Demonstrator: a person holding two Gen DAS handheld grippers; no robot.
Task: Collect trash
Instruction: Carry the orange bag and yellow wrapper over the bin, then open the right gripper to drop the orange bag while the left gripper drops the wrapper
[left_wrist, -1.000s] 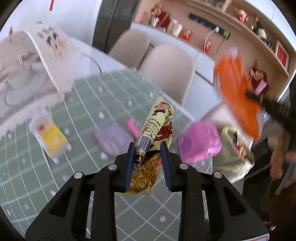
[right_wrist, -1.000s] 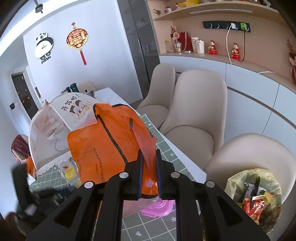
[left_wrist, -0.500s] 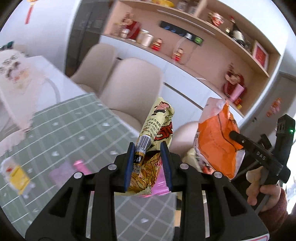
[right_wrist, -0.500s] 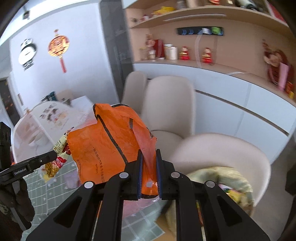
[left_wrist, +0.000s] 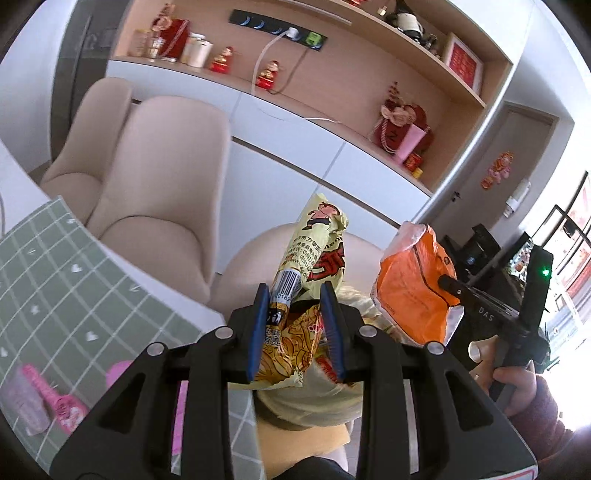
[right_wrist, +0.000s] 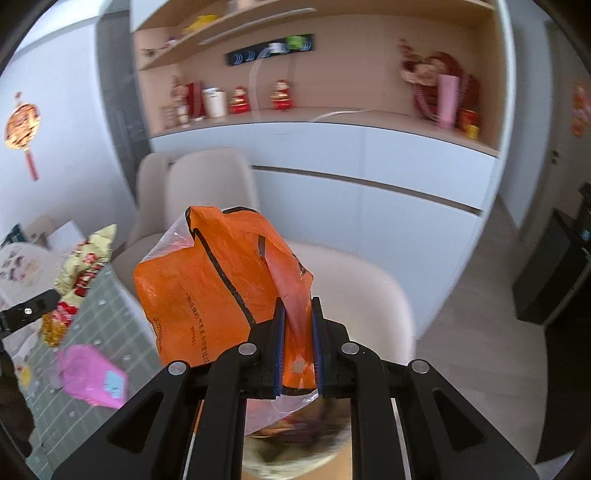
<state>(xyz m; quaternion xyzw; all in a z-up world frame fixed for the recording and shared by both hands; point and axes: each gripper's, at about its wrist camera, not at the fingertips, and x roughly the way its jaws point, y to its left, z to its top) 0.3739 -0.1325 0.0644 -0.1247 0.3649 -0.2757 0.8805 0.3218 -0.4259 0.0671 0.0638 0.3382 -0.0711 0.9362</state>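
Green checked table mat — pink wrappers and a clear packet lie on it

Left gripper pinches a snack wrapper; right gripper clamps an orange bag; both point downward.

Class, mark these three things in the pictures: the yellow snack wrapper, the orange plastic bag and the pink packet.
yellow snack wrapper (left_wrist: 317, 251), left wrist view, on its printed upper half.
orange plastic bag (right_wrist: 192, 291), right wrist view, on its flat printed side.
pink packet (right_wrist: 90, 374), right wrist view, on its middle.
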